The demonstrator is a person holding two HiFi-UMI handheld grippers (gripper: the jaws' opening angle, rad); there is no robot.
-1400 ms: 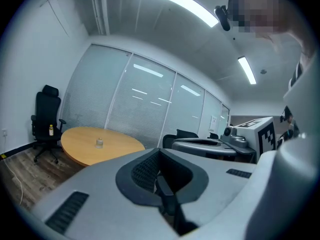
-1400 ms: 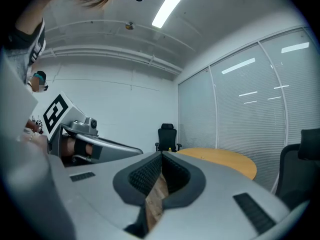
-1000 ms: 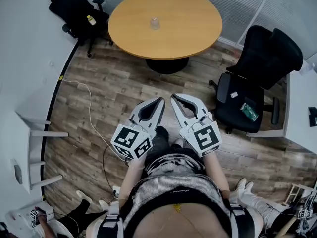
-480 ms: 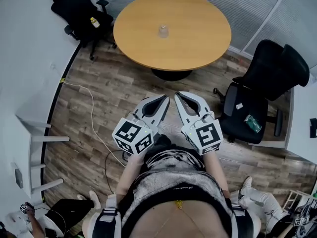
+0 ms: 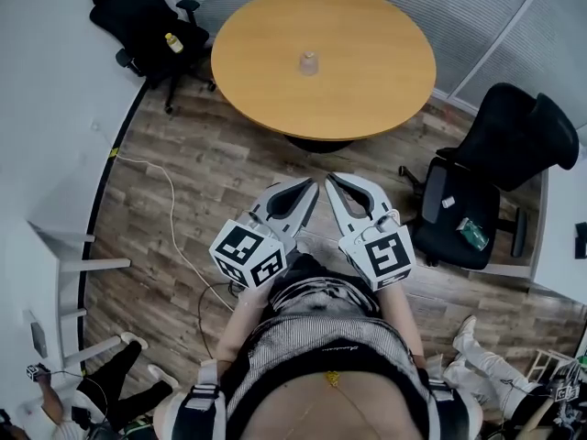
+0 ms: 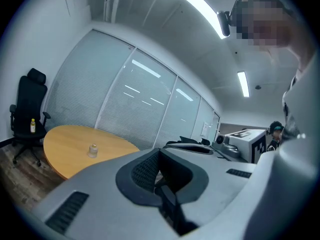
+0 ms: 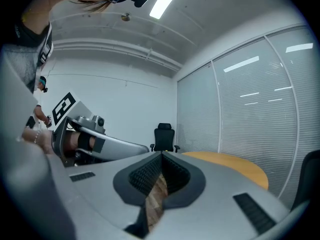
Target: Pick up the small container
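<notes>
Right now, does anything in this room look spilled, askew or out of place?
Nothing is spilled or damaged. The small container stands upright on the round table. Slightly odd: a yellow bottle sits on the seat of the black chair at far left, and a white cable trails loose across the floor.

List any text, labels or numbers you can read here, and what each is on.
No words or numbers can be read.
Left marker cube, right marker cube: square patterns only, no letters.
Print on the person's dark garment: too small.
Yellow bottle: label too small.
Green packet: blurred.
Small container: no label shows.
</notes>
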